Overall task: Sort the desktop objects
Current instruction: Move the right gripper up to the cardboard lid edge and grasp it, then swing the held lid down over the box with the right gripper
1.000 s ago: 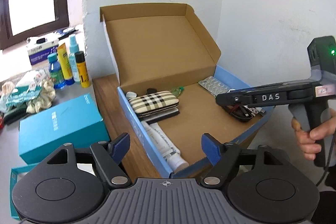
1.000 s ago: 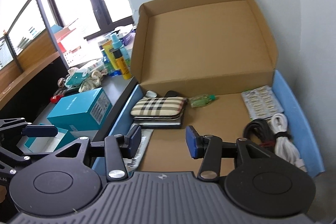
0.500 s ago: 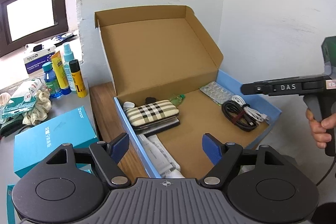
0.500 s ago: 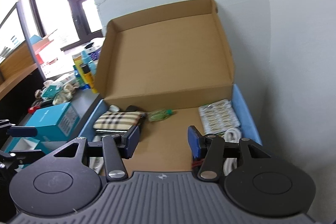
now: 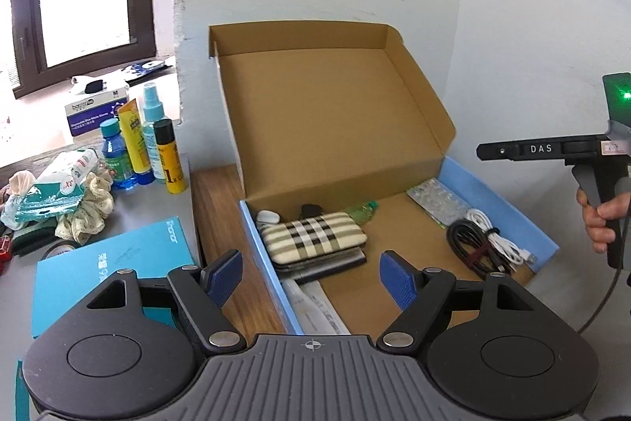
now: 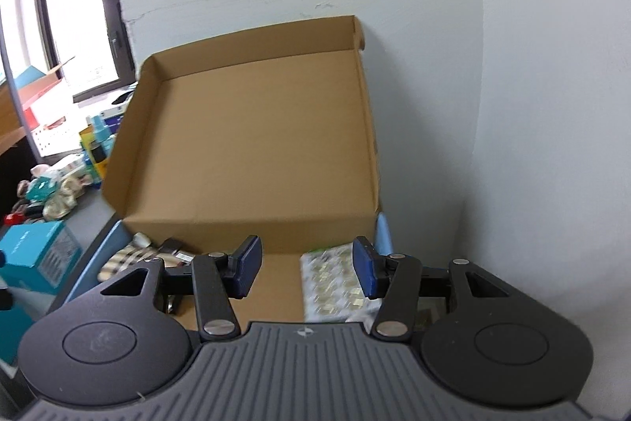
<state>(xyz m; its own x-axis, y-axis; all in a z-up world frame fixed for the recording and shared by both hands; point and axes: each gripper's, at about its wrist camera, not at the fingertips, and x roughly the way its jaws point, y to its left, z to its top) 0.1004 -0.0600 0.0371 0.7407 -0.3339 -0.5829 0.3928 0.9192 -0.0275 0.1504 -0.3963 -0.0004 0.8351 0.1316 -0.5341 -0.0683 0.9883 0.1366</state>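
An open blue cardboard box (image 5: 501, 192) with its brown lid (image 5: 327, 113) upright holds a plaid case (image 5: 313, 237), a green bottle (image 5: 363, 212), a blister pack (image 5: 437, 200), coiled black and white cables (image 5: 485, 247) and a white tube (image 5: 315, 306). My left gripper (image 5: 311, 277) is open and empty, above the box's near left edge. My right gripper (image 6: 305, 269) is open and empty, raised over the box's right side, above the blister pack (image 6: 335, 283). It shows from the side in the left wrist view (image 5: 552, 150).
Left of the box on the grey desk stand a teal box (image 5: 106, 263), several bottles (image 5: 142, 148), tissue packs and cloth (image 5: 67, 192). A white wall stands right behind the box. A window is at far left.
Both grippers have risen and pulled back from the box. The right gripper has moved right and up, out from over the cables. Both stay open.
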